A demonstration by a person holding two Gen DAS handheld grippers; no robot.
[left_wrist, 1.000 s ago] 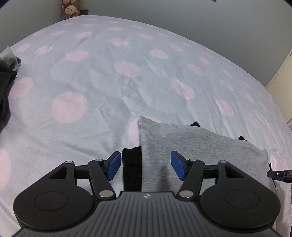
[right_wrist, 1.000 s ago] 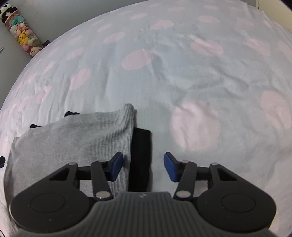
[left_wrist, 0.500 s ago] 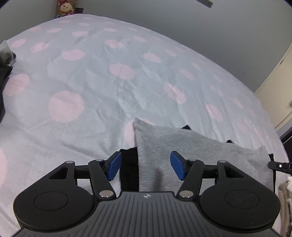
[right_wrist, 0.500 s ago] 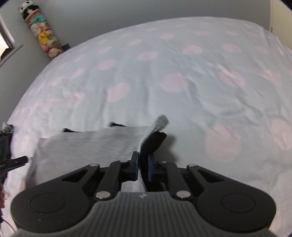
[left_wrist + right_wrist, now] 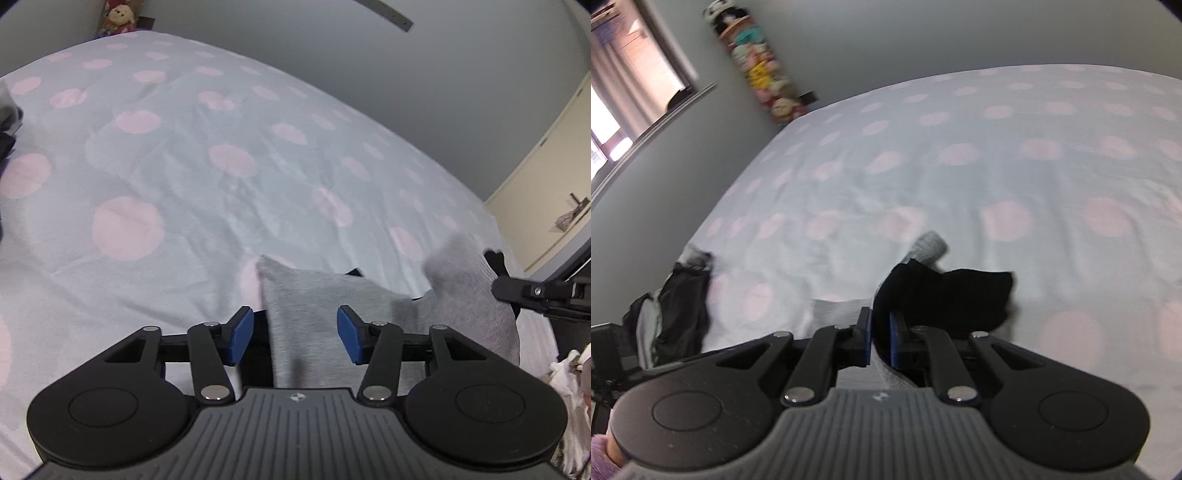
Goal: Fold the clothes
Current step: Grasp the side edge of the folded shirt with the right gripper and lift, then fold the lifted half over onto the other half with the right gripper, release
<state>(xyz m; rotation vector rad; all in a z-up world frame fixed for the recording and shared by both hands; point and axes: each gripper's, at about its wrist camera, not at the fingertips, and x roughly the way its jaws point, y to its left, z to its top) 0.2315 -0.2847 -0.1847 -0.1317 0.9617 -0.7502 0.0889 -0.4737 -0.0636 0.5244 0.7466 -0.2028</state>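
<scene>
My right gripper [image 5: 879, 341] clamps the garment's [image 5: 314, 325] corner, my left gripper [image 5: 295, 334] is closing astride its edge; too shallow a left bite could let the fold skew.

1. The bed cover [image 5: 192, 177] was pale blue-grey, patterned all over with round pink spots.
2. The folded garment [image 5: 314, 317] was heather grey on its outer face, and black cloth [image 5: 945, 295] showed at its raised corner.
3. The left claw [image 5: 295, 334] had a black frame, bright blue pads [image 5: 349, 332] and silver pivot pins.
4. The right claw [image 5: 879, 341] was black too, with blue pads [image 5: 893, 343] and a ribbed grey body.
5. The wall [image 5: 461, 92] was dull grey-green.
6. The door [image 5: 554, 173] at the right was cream.
7. The soft toys [image 5: 761, 70] stacked in the corner were yellow, pink, teal and white.
8. The heap of clothes [image 5: 679, 310] at the bed's edge was black and grey.
9. The curtain [image 5: 624, 70] at the window was brownish pink.
</scene>
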